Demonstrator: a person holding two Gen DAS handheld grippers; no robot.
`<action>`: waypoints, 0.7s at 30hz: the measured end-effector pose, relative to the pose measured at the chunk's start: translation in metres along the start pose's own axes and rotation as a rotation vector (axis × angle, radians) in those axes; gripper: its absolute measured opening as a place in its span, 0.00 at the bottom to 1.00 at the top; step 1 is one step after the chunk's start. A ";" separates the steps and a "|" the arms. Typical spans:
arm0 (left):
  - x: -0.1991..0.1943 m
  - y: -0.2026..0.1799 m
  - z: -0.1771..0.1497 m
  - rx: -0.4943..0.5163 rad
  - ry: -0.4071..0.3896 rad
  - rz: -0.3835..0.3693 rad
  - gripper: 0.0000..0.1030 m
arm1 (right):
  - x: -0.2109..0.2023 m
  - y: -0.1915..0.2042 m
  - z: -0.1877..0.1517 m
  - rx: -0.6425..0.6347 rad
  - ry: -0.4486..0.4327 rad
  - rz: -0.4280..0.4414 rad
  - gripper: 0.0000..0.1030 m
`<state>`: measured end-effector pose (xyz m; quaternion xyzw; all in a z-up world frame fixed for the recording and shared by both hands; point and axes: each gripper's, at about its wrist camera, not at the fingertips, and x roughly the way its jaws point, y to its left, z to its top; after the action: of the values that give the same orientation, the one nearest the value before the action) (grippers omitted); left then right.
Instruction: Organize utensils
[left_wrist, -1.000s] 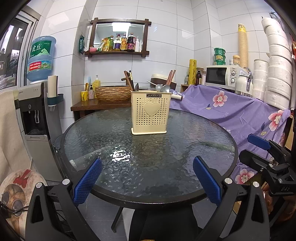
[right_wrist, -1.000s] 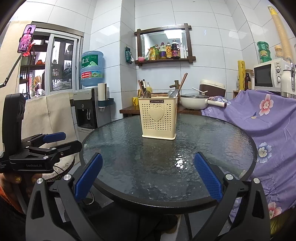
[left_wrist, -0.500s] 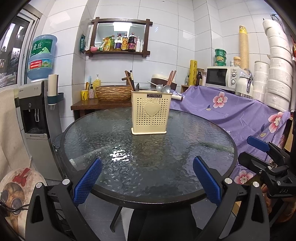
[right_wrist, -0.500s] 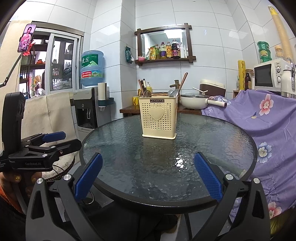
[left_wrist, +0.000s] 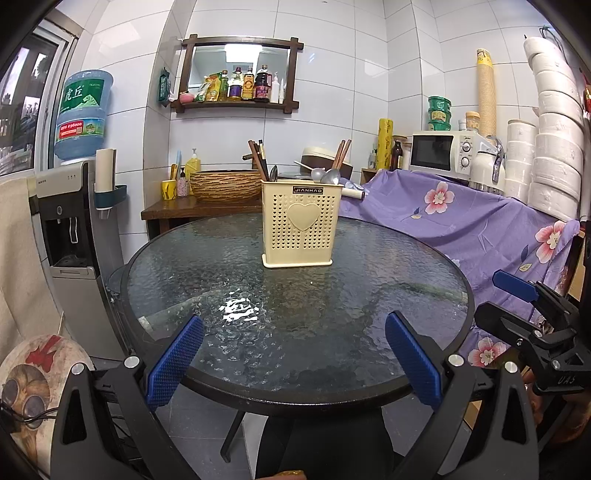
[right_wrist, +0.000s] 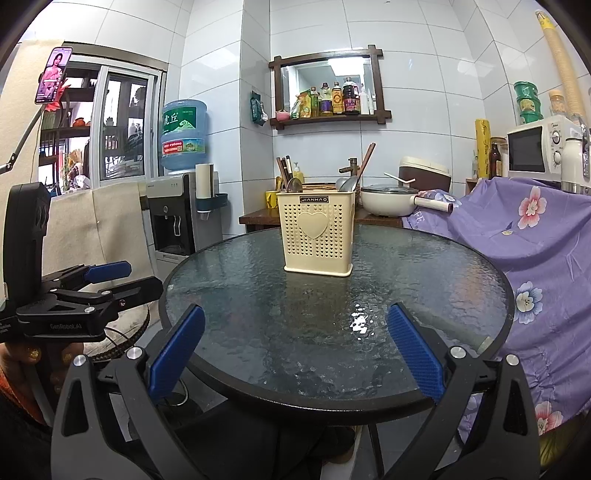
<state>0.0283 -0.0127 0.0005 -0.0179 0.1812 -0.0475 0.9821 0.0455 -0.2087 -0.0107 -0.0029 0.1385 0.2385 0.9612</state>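
A cream perforated utensil holder (left_wrist: 300, 224) with a heart on its front stands upright on the far half of the round glass table (left_wrist: 295, 317). Chopsticks (left_wrist: 257, 158) and spoons (left_wrist: 330, 175) stick out of its top. In the right wrist view the same holder (right_wrist: 317, 233) shows chopsticks (right_wrist: 284, 170) at its left and a spoon (right_wrist: 350, 183) at its right. My left gripper (left_wrist: 293, 360) hangs open over the table's near edge, holding nothing. My right gripper (right_wrist: 295, 354) is open too, near the front rim, well short of the holder.
A purple floral cloth (left_wrist: 480, 229) covers furniture to the right of the table. A water dispenser (left_wrist: 70, 236) stands at the left. Behind the table, a wooden side table (left_wrist: 199, 210) carries a woven basket (left_wrist: 225, 184). A cream pot (right_wrist: 388, 201) sits behind the holder.
Both grippers stay open and empty. The left view has risen very slightly; the holder and utensils have not moved.
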 end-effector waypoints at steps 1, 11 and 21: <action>0.000 0.000 0.000 -0.001 0.000 0.000 0.94 | 0.000 0.000 0.000 0.000 0.001 0.000 0.95; 0.000 0.000 0.000 -0.001 -0.001 0.000 0.94 | 0.000 0.001 0.001 -0.001 0.001 0.001 0.95; -0.001 0.003 0.001 -0.017 0.000 -0.011 0.94 | 0.000 0.001 0.001 -0.002 0.001 0.000 0.95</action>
<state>0.0281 -0.0096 0.0014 -0.0274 0.1816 -0.0515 0.9816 0.0453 -0.2073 -0.0097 -0.0040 0.1389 0.2389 0.9611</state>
